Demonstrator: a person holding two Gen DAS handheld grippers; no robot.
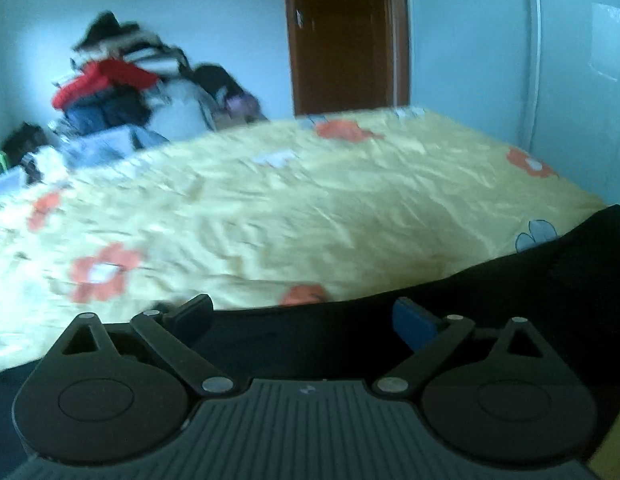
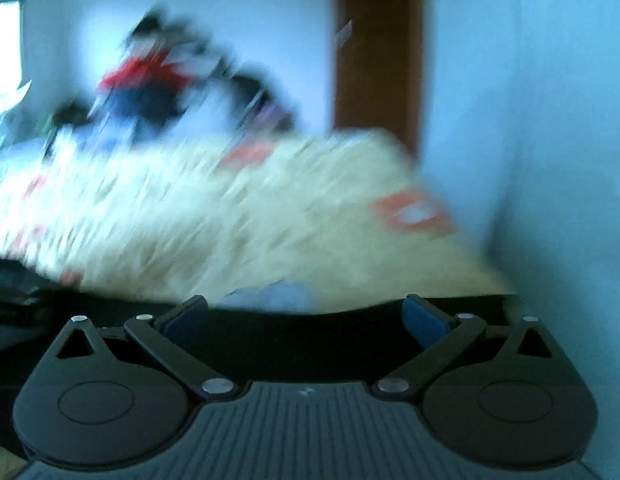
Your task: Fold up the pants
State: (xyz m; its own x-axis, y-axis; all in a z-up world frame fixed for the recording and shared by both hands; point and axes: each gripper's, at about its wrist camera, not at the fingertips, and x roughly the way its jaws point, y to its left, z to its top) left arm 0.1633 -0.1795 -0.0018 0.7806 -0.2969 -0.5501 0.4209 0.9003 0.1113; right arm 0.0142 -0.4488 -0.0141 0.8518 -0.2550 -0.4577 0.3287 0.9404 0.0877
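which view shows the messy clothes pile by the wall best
The left wrist view: the clothes pile is only slightly blurred, with red, dark blue and striped garments distinguishable. In the right wrist view the same pile is smeared by motion blur.

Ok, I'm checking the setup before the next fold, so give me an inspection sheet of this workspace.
Surface: bed with a yellow flowered sheet, wrinkled.
Job's things: black pants lying along the near edge, below both grippers.
Clutter: pile of clothes at the far side, against the wall.
Grippers: left gripper open, nothing between its pads; right gripper open, nothing between its pads, its view blurred.
Cables: nothing seen.
Surroundings: brown door, pale walls.
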